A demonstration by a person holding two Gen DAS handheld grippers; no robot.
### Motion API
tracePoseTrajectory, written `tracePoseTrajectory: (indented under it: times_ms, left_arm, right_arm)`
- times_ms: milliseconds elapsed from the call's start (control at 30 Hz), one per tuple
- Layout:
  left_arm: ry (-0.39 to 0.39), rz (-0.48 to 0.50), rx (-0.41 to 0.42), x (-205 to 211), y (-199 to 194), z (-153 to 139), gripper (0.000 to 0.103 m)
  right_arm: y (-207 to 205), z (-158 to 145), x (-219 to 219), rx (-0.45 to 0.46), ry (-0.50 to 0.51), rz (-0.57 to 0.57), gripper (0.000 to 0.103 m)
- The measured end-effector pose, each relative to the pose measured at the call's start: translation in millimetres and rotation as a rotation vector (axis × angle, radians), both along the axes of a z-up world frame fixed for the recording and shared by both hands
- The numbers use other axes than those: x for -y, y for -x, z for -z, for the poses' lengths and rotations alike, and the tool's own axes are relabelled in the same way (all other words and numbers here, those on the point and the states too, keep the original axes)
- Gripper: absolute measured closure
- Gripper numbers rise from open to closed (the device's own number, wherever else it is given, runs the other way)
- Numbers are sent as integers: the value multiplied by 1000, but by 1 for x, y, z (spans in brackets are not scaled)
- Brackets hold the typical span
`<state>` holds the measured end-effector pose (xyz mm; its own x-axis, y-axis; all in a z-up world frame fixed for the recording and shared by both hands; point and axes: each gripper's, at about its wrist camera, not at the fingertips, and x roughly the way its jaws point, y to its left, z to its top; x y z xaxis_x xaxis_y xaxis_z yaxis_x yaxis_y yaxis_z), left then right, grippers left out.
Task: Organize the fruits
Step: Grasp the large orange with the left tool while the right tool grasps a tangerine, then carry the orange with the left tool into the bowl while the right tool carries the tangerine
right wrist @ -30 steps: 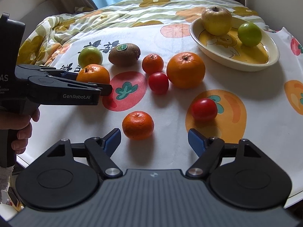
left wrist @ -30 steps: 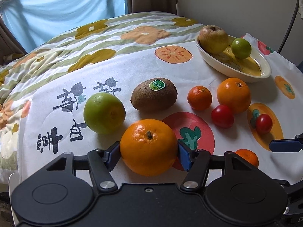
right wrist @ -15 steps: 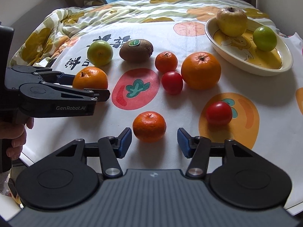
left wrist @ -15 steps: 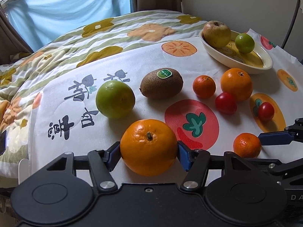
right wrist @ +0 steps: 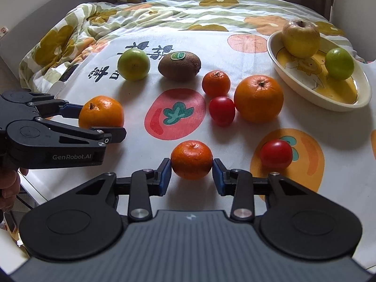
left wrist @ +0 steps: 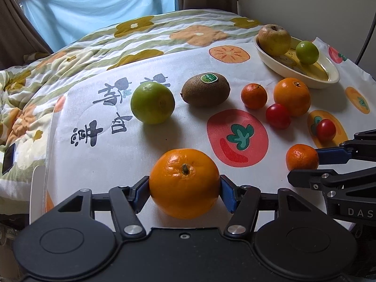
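Observation:
My left gripper [left wrist: 184,189] is shut on a large orange [left wrist: 184,183], also seen in the right wrist view [right wrist: 101,111]. My right gripper [right wrist: 191,172] has its blue pads against both sides of a small mandarin [right wrist: 191,159], which also shows in the left wrist view [left wrist: 302,157]. On the cloth lie a green citrus [right wrist: 133,64], a kiwi [right wrist: 179,65], a second mandarin [right wrist: 215,83], another large orange [right wrist: 258,98] and two red tomatoes [right wrist: 222,110] [right wrist: 276,154]. A cream bowl [right wrist: 293,80] at the far right holds a yellow apple [right wrist: 300,38] and a green lime [right wrist: 339,64].
A fruit-printed white cloth [right wrist: 178,115] covers the table. A flowered quilt [right wrist: 98,16] lies bunched at the far left, with a dark phone [right wrist: 69,71] on it. A wall stands behind the bowl, curtains at the back.
My right gripper moved forward around the small mandarin and closed onto it. My left gripper pulled back a little with the large orange still held.

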<state>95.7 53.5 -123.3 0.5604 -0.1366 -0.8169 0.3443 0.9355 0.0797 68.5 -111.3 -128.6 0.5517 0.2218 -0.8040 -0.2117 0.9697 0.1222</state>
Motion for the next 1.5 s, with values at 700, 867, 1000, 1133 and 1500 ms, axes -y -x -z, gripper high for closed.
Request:
tracePoseTrajectory:
  times_ms: [700, 867, 1000, 1133, 1500]
  left_arm:
    - [60, -18, 102, 57, 36, -78, 37]
    - [77, -20, 114, 88, 33, -89, 37]
    - [86, -11, 126, 117, 27, -94, 37]
    - [95, -9, 131, 146, 18, -95, 37]
    - [77, 0, 126, 212, -17, -82, 37]
  right_arm:
    - [10, -69, 65, 105, -25, 35, 51]
    - [8, -82, 101, 121, -15, 55, 51]
    - [2, -88, 134, 135, -2, 55, 51]
    - [-8, -90, 162, 147, 11, 45, 51]
    - [-45, -86, 227, 166, 11, 26, 51]
